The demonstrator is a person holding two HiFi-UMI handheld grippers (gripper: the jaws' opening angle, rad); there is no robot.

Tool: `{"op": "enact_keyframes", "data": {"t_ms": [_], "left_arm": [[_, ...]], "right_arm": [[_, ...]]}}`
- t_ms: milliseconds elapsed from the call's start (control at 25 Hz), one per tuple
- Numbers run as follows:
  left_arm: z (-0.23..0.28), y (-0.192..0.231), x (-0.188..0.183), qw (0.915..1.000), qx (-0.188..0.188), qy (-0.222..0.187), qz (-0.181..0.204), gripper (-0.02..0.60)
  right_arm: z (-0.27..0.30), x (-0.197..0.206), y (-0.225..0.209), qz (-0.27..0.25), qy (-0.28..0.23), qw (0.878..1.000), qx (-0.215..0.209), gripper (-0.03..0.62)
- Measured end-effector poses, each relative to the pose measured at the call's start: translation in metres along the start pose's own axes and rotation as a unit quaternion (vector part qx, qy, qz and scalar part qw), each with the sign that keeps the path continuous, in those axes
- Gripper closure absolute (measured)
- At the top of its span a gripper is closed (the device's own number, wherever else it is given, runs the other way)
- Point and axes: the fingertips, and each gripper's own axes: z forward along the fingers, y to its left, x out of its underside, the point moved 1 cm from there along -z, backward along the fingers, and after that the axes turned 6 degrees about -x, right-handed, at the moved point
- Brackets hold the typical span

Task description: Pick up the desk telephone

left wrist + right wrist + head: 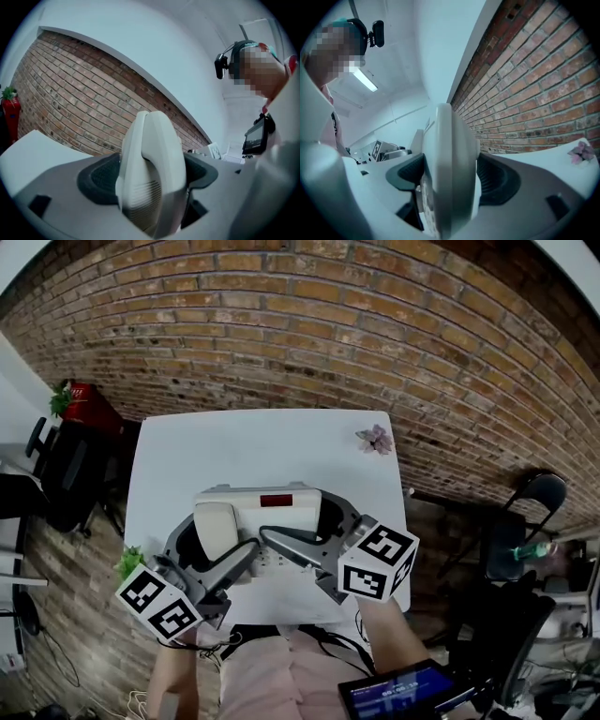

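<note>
My left gripper (211, 554), black-and-white square markers on its cube (157, 604), stands wide and is clamped across the handset (152, 173) end of the cream desk telephone (272, 507), with a dark ribbed pad pressing on each side. The desk telephone hangs between my two grippers over the near part of the white table (244, 442), and the dark red window (276, 501) on its top is too small to read. My right gripper (314, 535), jaws just as wide, grips the telephone's right end.
</note>
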Motion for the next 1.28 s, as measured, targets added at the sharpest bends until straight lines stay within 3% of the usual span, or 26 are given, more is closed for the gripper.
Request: {"op": "enact_keyframes", "data": {"t_ms": [520,1280], "left_arm": [[-0.012,-0.057,-0.027,0.9991,-0.002,-0.031,0.028,0.169],[-0.022,-0.077,-0.024,0.9984,-0.023,-0.033,0.04,0.167]], "right_arm": [[-0.041,-0.033,0.038,-0.041,-0.029,0.999,-0.008,0.238],[-0.055,-0.031,0.053,-0.047,-0.033,0.998,-0.021,0.238]]}}
